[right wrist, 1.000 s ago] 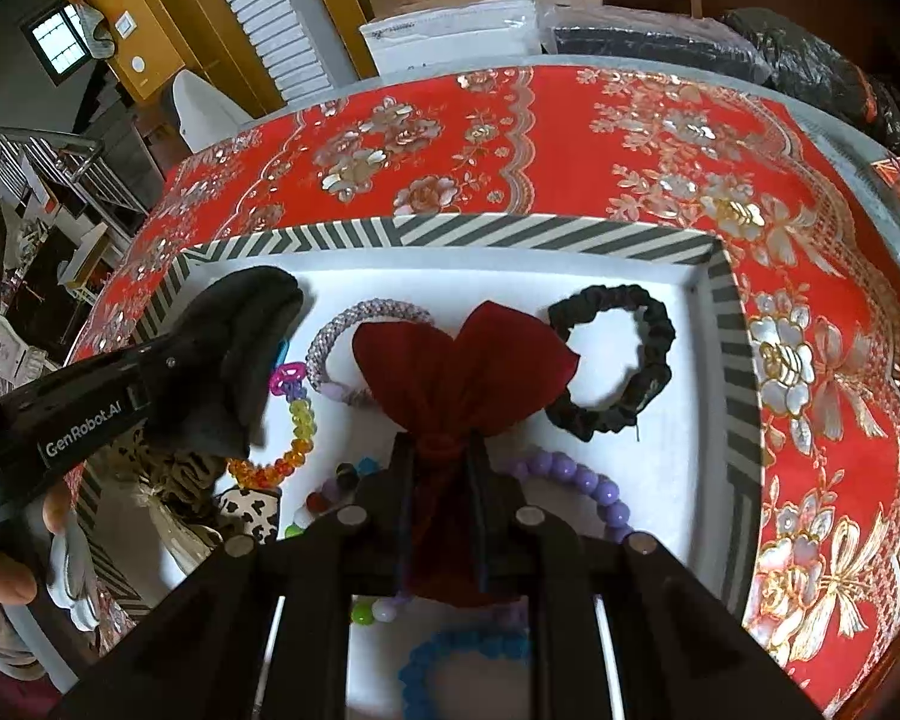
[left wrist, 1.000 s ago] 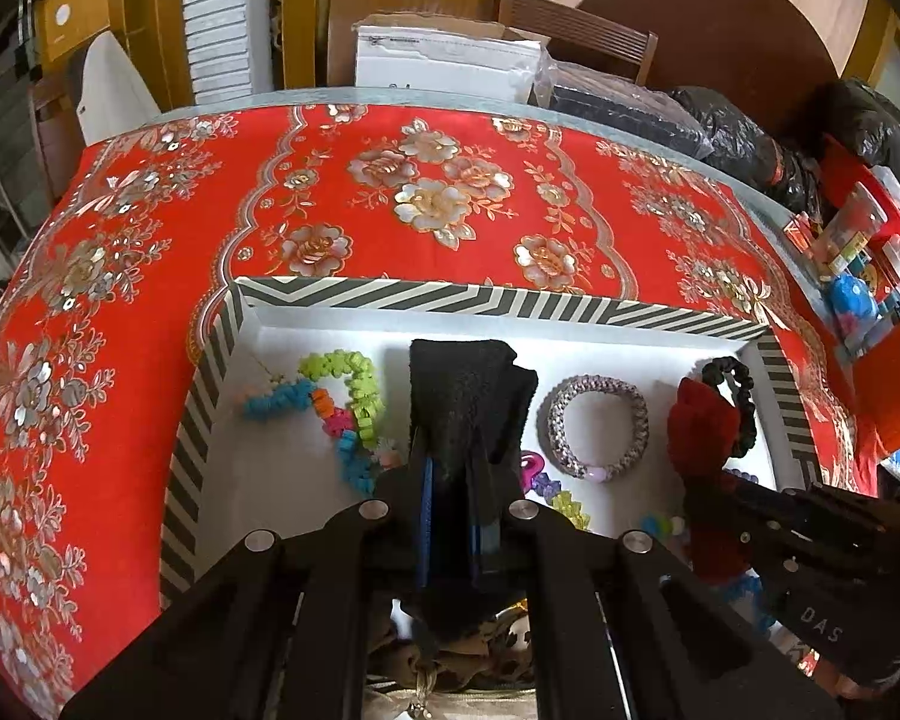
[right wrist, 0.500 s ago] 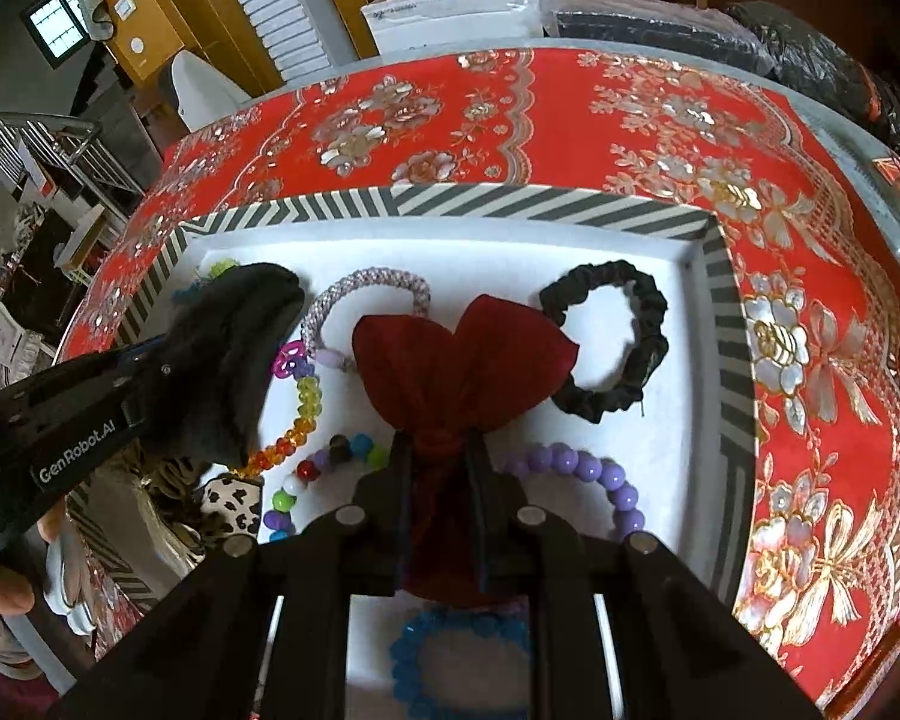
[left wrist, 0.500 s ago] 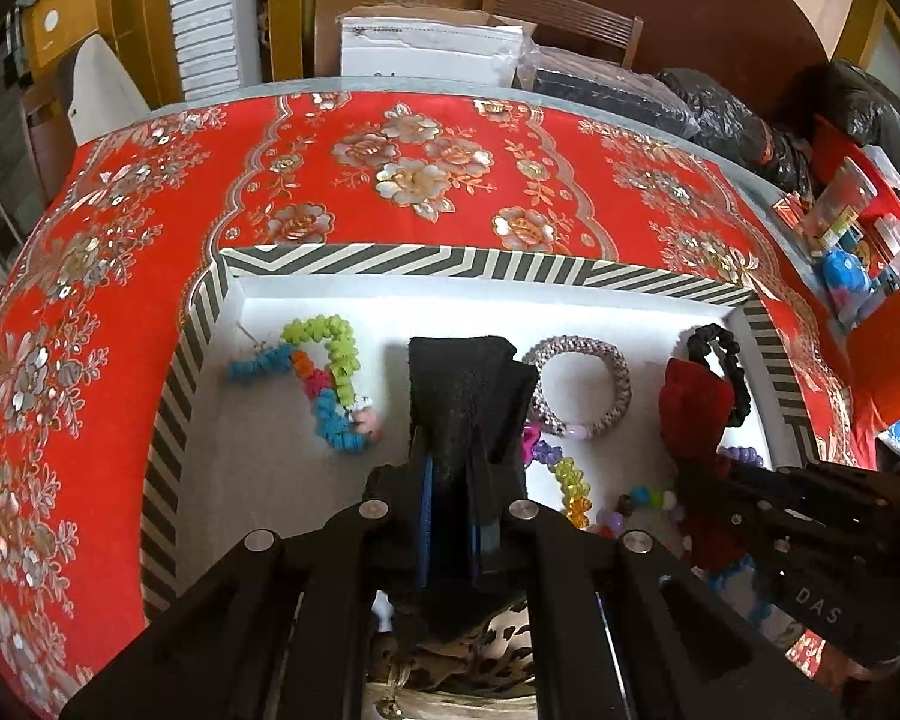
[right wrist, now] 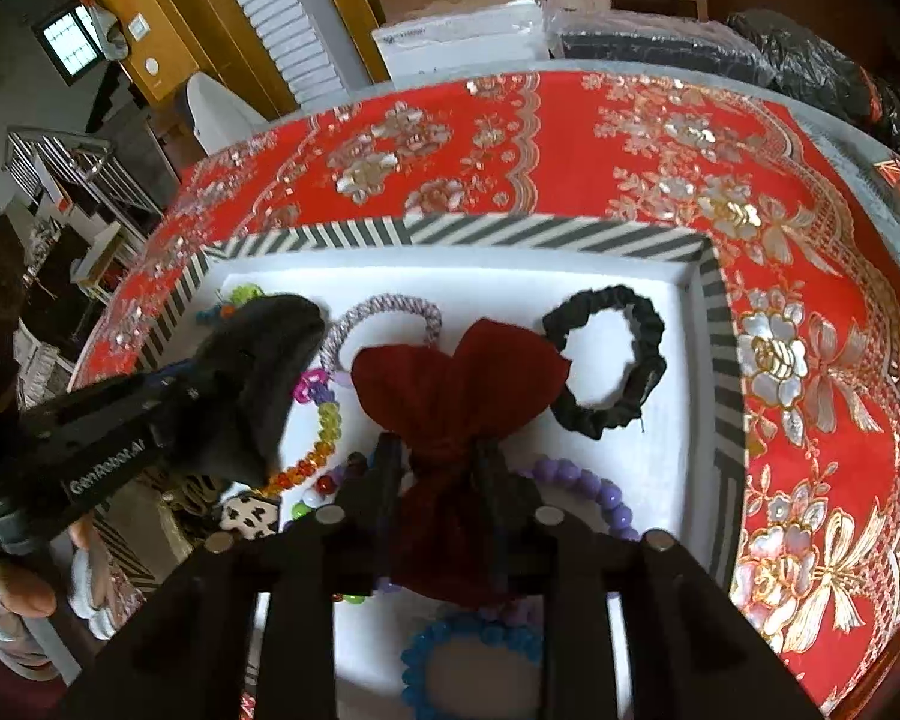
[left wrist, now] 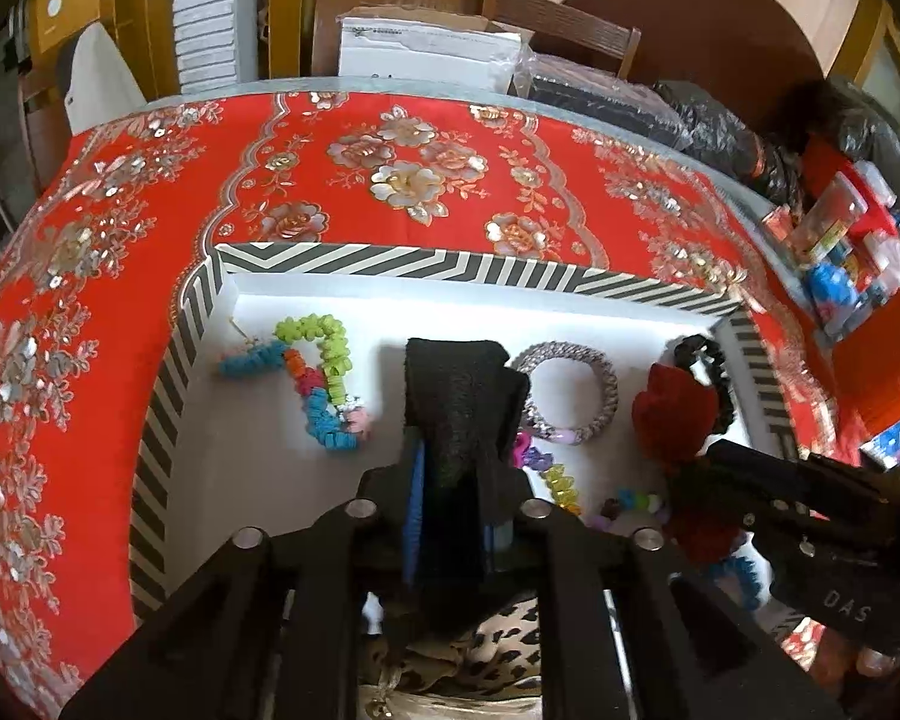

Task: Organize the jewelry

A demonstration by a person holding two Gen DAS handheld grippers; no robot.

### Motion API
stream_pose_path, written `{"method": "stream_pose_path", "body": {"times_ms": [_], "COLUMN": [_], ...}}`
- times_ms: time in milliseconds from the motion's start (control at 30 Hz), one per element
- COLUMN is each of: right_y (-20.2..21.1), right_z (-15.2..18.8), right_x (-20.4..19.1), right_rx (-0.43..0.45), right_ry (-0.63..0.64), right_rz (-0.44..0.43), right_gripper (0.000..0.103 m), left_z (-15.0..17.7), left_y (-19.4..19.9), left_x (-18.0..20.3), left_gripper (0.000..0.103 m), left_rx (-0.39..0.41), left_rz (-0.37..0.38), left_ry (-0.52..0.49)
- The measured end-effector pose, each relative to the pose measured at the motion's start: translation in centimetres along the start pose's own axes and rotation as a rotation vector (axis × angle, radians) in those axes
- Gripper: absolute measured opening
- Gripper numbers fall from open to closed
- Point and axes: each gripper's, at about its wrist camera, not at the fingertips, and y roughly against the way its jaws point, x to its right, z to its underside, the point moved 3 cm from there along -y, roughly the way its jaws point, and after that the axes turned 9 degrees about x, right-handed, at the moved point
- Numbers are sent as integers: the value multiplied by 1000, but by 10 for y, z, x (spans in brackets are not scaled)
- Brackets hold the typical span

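Note:
My left gripper (left wrist: 457, 468) is shut on a black cloth pouch (left wrist: 456, 396), held above the white tray (left wrist: 480, 273) with a striped rim. My right gripper (right wrist: 444, 462) is shut on a dark red cloth pouch (right wrist: 456, 372), held over the tray's middle right. In the tray lie a multicoloured chunky bead bracelet (left wrist: 318, 372), a grey braided bracelet (left wrist: 576, 390), a black scrunchie (right wrist: 612, 354), a rainbow bead bracelet (right wrist: 318, 432), a purple bead bracelet (right wrist: 594, 492) and a blue bead bracelet (right wrist: 468, 654). The red pouch also shows in the left wrist view (left wrist: 678, 414).
The tray sits on a red floral tablecloth (left wrist: 390, 168). A leopard-print bag (left wrist: 498, 648) lies at the tray's near edge. A white box (left wrist: 426, 54), dark plastic bags (left wrist: 720, 126) and a chair (left wrist: 570, 24) stand behind the table. Small plastic items (left wrist: 834, 240) are at the right.
Both grippers have drawn back and up a little with their pouches. More of the tray and the bead bracelets now shows beneath them.

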Motion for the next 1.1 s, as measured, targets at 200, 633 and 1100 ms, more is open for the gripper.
{"method": "stream_pose_path", "body": {"times_ms": [200,633,1100], "right_y": [17,77,126], "right_z": [2,37,70], "right_x": [6,-1,-18], "right_rx": [32,177,269], "right_ry": [-36,-42,-28], "right_rz": [14,104,151], "right_gripper": [42,50,56], "left_z": [-3,30,61], "left_y": [21,74,135], "left_x": [-3,20,48], "left_gripper": [28,28,28], "left_rx": [53,133,240], "left_rz": [-12,-63,-165], "left_ry": [20,-51,-149]}}
